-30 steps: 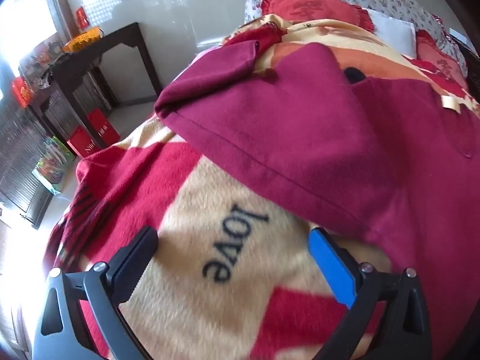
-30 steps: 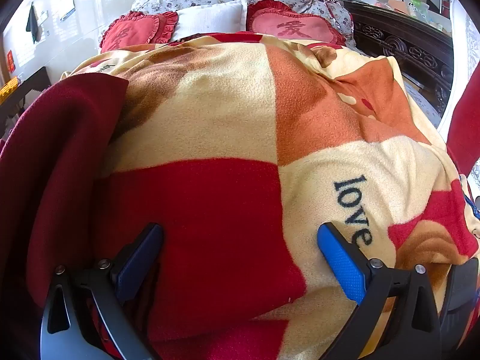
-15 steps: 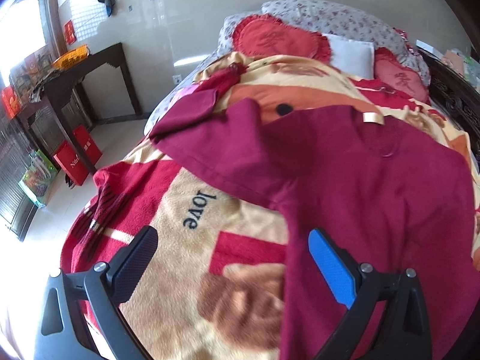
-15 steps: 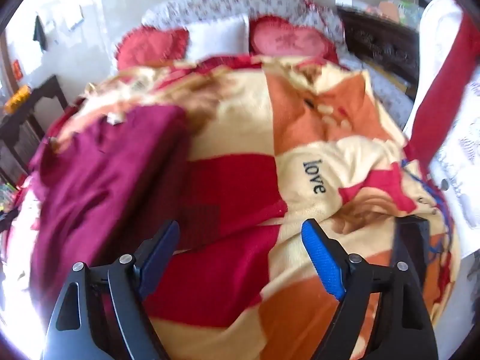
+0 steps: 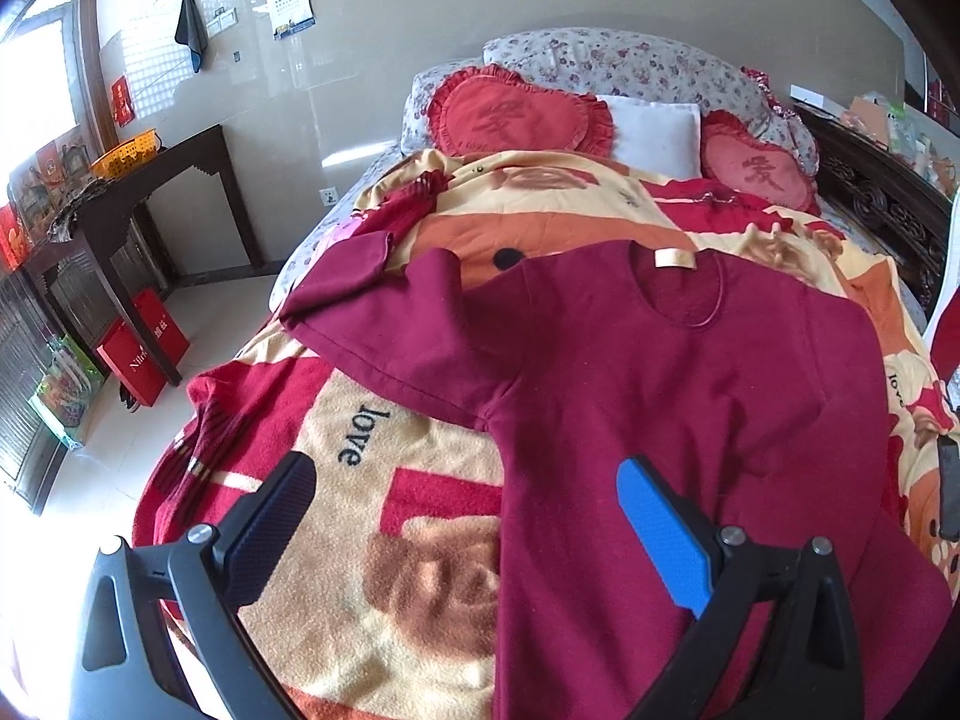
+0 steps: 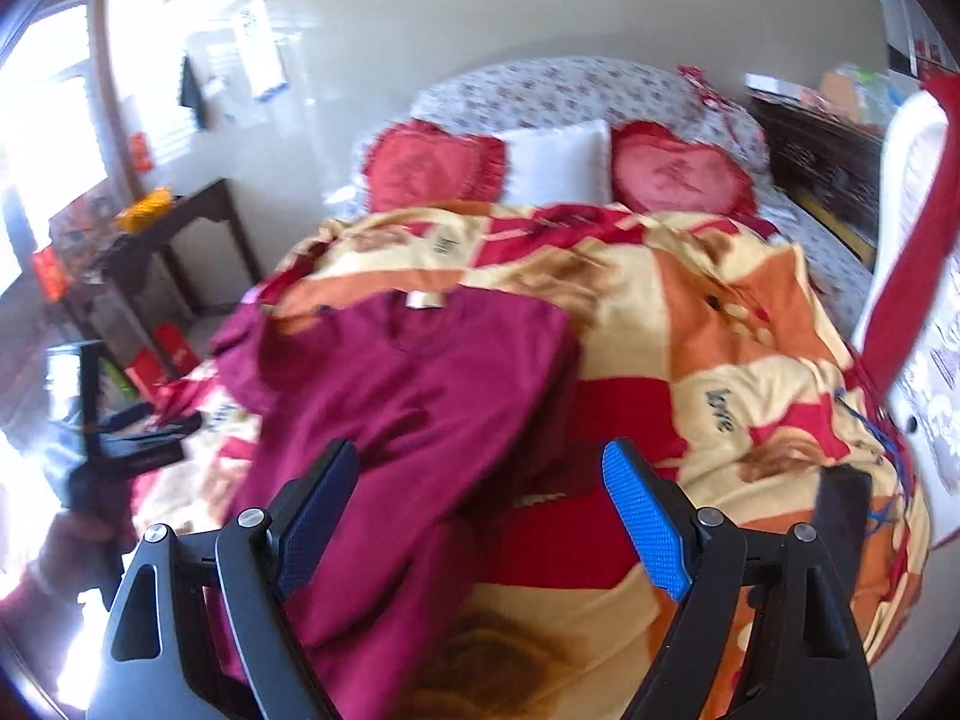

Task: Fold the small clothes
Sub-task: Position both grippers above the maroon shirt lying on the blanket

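Note:
A maroon long-sleeved top [image 5: 660, 396] lies flat on the bed's patterned blanket [image 5: 384, 516], collar toward the pillows, one sleeve [image 5: 384, 312] stretched out to the left. It also shows in the right wrist view [image 6: 408, 408], blurred, with its right side folded in. My left gripper [image 5: 468, 528] is open and empty above the top's lower left part. My right gripper [image 6: 480, 510] is open and empty above the top's lower right edge. The left gripper [image 6: 114, 438] and the hand holding it show at the left of the right wrist view.
Two red heart cushions [image 5: 516, 114] and a white pillow [image 5: 654, 132] lie at the head of the bed. A dark side table [image 5: 150, 180] with an orange basket stands left of the bed, red bags under it. A dark carved cabinet [image 5: 870, 180] runs along the right.
Both grippers have pulled back and up from the blanket. The whole top and the bed have come into view. Both grippers stay open and empty.

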The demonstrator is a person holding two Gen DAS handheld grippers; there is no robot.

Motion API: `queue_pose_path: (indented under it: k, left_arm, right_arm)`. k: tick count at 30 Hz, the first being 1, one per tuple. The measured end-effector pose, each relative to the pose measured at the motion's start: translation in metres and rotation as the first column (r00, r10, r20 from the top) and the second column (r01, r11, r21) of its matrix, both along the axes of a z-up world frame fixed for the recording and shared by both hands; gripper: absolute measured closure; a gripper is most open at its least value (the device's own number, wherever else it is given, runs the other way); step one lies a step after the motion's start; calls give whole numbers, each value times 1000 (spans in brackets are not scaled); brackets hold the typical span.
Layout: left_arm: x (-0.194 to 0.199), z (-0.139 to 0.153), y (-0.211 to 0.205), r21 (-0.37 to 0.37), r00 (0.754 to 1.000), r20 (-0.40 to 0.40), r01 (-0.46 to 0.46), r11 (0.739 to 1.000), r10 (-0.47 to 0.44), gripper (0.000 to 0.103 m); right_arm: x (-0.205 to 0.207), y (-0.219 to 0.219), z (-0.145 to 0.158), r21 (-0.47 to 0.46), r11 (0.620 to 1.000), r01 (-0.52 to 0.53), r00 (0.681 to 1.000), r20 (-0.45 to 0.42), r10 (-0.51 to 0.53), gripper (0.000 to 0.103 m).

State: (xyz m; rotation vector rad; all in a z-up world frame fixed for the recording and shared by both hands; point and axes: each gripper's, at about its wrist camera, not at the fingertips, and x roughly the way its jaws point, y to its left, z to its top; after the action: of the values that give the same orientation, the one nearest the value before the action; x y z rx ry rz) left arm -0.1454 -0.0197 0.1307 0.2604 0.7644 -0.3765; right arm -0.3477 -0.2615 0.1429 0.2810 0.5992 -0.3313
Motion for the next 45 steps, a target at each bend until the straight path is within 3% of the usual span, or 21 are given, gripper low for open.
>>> queue_pose_path:
  k: [6, 11, 16, 33, 45]
  left_arm:
    - [-3, 4, -3, -9, 1000, -8, 5, 1000, -5, 1]
    - [-4, 4, -4, -9, 1000, -9, 15, 1000, -15, 1]
    - [1, 3, -1, -21, 1000, -29, 2, 1000, -3, 1]
    - [14, -8, 1, -29, 998, -56, -22, 999, 21, 1]
    - [24, -14, 2, -28, 997, -71, -31, 999, 29, 1]
  right_arm:
    - [5, 29, 16, -89, 996, -26, 1000, 7, 27, 36]
    - [20, 33, 0, -36, 998, -57, 998, 27, 58, 36]
    - [37, 43, -3, -77, 997, -31, 998, 55, 36, 36]
    - [92, 67, -35, -7, 996, -93, 996, -7, 93, 36]
    - [118, 72, -39, 23, 994, -107, 994, -23, 108, 36]
